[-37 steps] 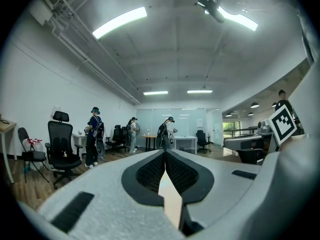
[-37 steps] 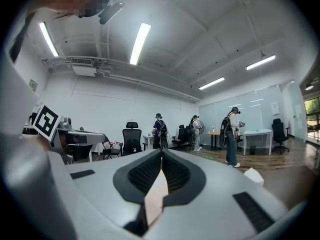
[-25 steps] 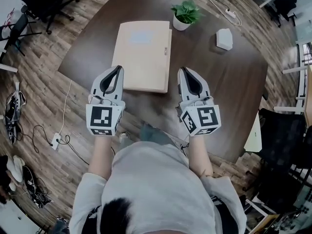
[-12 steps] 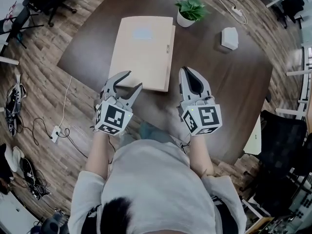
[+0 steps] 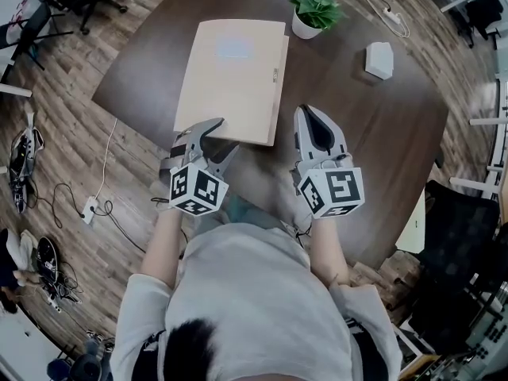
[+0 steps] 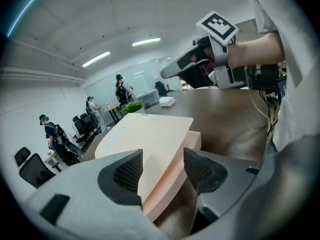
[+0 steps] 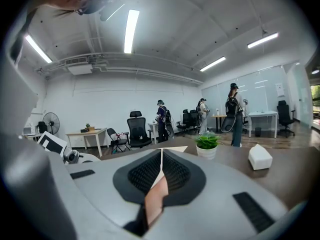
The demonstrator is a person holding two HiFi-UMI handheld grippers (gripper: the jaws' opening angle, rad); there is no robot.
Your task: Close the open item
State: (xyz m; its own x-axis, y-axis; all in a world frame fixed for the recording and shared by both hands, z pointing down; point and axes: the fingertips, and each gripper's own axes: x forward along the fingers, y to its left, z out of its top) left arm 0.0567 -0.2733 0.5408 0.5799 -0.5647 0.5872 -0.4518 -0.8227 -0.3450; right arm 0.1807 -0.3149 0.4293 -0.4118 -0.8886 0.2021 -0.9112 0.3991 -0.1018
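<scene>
File box (image 5: 230,78) near-left corner now sits untouched between your left claw's (image 5: 221,136) opening jaws, shut a second ago, right claw (image 5: 308,116) pressed together beside it, so lid closing looks ready to start.

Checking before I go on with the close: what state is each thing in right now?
Box: lid down on its base or nearly so; cannot tell if it is latched.
Left gripper: jaws opening, box's near corner between them, not gripped.
Right gripper: shut, empty.
Plant: upright in its pot.
</scene>
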